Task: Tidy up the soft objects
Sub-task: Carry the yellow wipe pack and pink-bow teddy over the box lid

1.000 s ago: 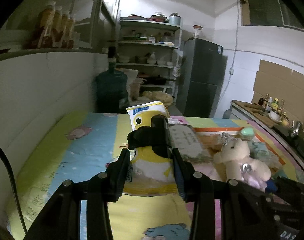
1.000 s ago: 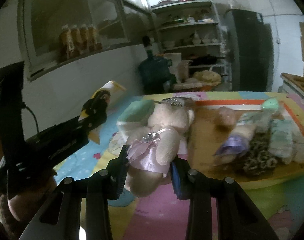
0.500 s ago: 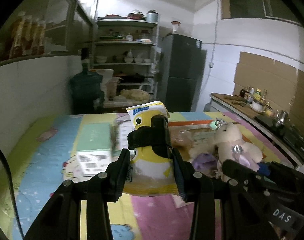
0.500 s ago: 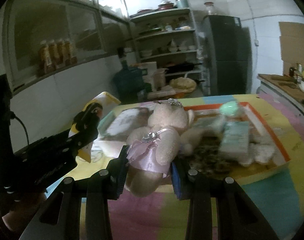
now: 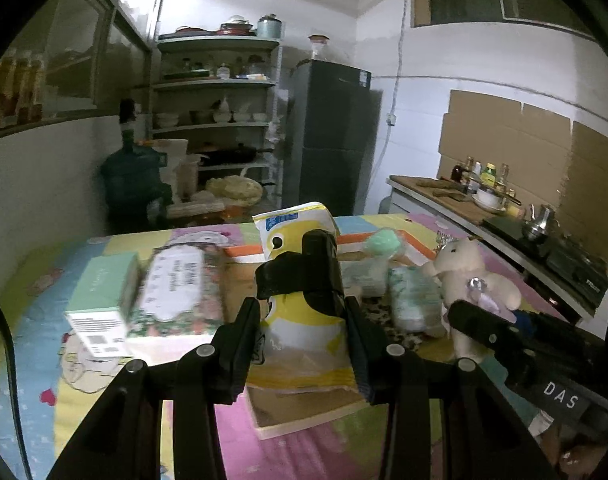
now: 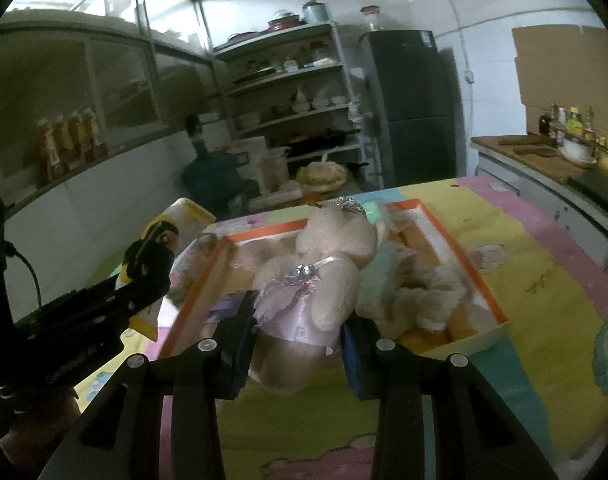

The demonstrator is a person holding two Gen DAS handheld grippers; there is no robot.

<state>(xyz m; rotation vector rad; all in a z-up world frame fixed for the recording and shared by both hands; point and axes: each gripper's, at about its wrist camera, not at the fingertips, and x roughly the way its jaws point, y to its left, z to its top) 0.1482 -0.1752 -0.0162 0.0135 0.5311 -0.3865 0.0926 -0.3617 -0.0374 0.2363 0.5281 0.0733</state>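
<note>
My left gripper (image 5: 302,320) is shut on a yellow and white soft pack (image 5: 300,320) with a cartoon face and holds it above the near edge of an orange-rimmed shallow box (image 5: 240,250). My right gripper (image 6: 300,332) is shut on a cream teddy bear (image 6: 320,280) with a pink ribbon and a small crown, above the near edge of the same box (image 6: 460,248). The bear also shows in the left wrist view (image 5: 472,276), and the left gripper with its pack shows in the right wrist view (image 6: 152,264).
The box holds several soft items, among them a pale green pack (image 5: 412,300) and a fluffy beige toy (image 6: 432,296). A mint green box (image 5: 100,300) and a flowered tissue pack (image 5: 176,292) lie left of it on the colourful cloth. Shelves, a fridge (image 5: 332,136) and a counter stand behind.
Both grippers have swung right with their loads, and the orange-rimmed box now lies straight ahead of each. The grips have not changed.
</note>
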